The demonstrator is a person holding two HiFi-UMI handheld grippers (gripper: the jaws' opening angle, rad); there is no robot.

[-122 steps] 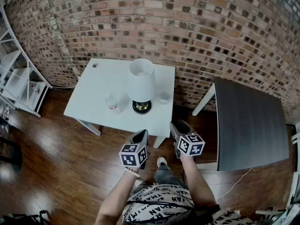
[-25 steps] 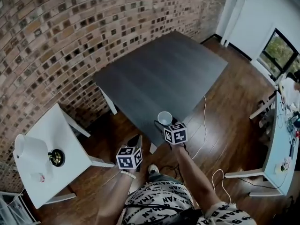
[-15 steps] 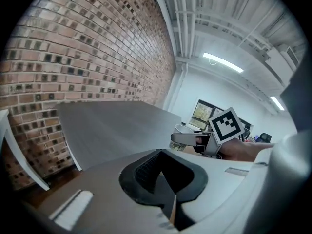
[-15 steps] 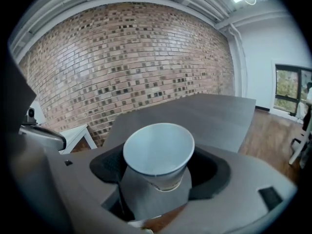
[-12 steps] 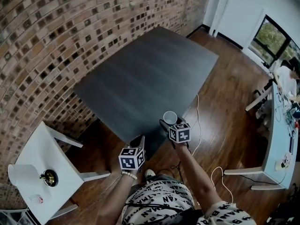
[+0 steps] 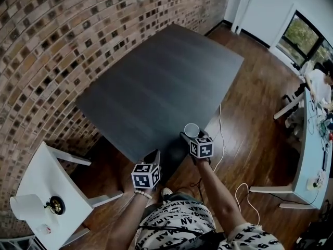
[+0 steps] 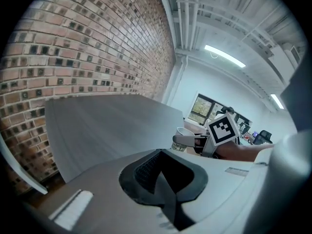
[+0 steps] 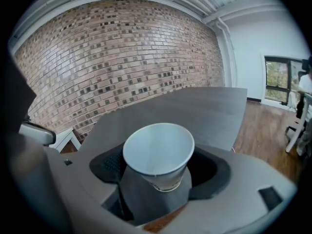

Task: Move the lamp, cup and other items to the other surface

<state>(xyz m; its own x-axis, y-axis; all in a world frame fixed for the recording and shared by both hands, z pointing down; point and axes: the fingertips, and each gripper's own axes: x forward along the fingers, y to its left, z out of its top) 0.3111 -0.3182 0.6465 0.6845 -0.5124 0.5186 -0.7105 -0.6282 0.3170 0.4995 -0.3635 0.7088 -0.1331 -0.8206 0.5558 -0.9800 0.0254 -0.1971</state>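
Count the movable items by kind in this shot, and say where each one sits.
paper cup: 1, gripped in the right claw
lamp: 1, on the white table
small item with a red mark, too small to name: 1, on the same table near the lamp
Total: 3

Head view looks steeply down; both gripper views skim low over the shared dark table (image 6: 161, 87).
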